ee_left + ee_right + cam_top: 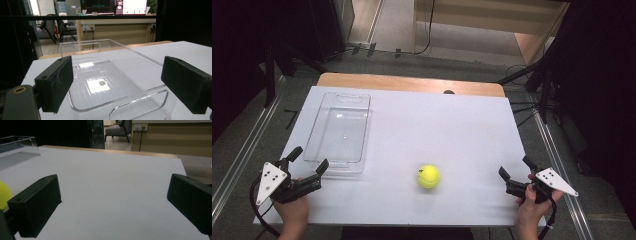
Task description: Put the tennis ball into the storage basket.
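Note:
A yellow tennis ball (428,176) lies on the white table top (437,125), near the front and a little right of the middle. A clear plastic tray (339,131) stands at the left, empty. My left gripper (310,159) is open at the tray's near end, and in the left gripper view the tray (105,82) lies just past my spread jaws. At the front right, my right gripper (515,167) is open over bare table, apart from the ball. The ball's edge (4,195) peeks out behind the left jaw in the right gripper view.
The table's wooden back edge (412,82) shows beyond the white top. Metal rails (242,150) run along both sides of the table. Beyond it are cables on the floor and a wooden desk (492,20). Chairs and screens (100,6) stand in the room behind.

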Action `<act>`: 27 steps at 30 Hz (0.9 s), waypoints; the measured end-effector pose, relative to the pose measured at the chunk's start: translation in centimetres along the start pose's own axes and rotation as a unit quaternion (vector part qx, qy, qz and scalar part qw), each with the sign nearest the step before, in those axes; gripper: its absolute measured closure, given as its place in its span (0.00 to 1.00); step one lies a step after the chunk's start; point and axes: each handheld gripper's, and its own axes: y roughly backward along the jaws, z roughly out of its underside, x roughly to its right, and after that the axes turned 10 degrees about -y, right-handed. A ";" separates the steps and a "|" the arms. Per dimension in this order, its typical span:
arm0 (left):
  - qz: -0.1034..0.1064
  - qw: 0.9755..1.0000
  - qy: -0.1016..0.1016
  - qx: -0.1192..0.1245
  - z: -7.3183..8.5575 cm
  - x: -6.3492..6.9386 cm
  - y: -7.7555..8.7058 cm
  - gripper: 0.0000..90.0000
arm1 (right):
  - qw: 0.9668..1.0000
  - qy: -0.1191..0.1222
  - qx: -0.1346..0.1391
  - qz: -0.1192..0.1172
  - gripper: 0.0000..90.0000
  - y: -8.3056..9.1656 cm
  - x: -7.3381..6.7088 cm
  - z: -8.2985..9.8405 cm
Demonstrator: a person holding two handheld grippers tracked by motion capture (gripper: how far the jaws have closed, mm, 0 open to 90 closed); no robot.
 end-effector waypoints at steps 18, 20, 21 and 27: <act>0.000 1.000 -0.005 -0.002 0.1 0.1 -0.1 0.13 | 0.998 0.055 -0.040 -0.019 0.00 -0.5 -2.8 -2.4; 0.000 1.000 -0.006 -0.004 0.1 0.2 -0.1 0.13 | 0.997 0.057 -0.042 -0.024 0.00 -0.6 -2.9 -2.6; 0.000 1.000 -0.006 -0.004 0.1 0.2 -0.1 0.13 | 0.996 0.058 -0.048 -0.038 0.00 -0.7 -3.3 -2.8; 0.000 1.000 -0.007 -0.006 0.1 0.2 -0.1 0.13 | 0.994 0.071 -0.064 -0.052 0.00 -1.0 -4.3 -3.5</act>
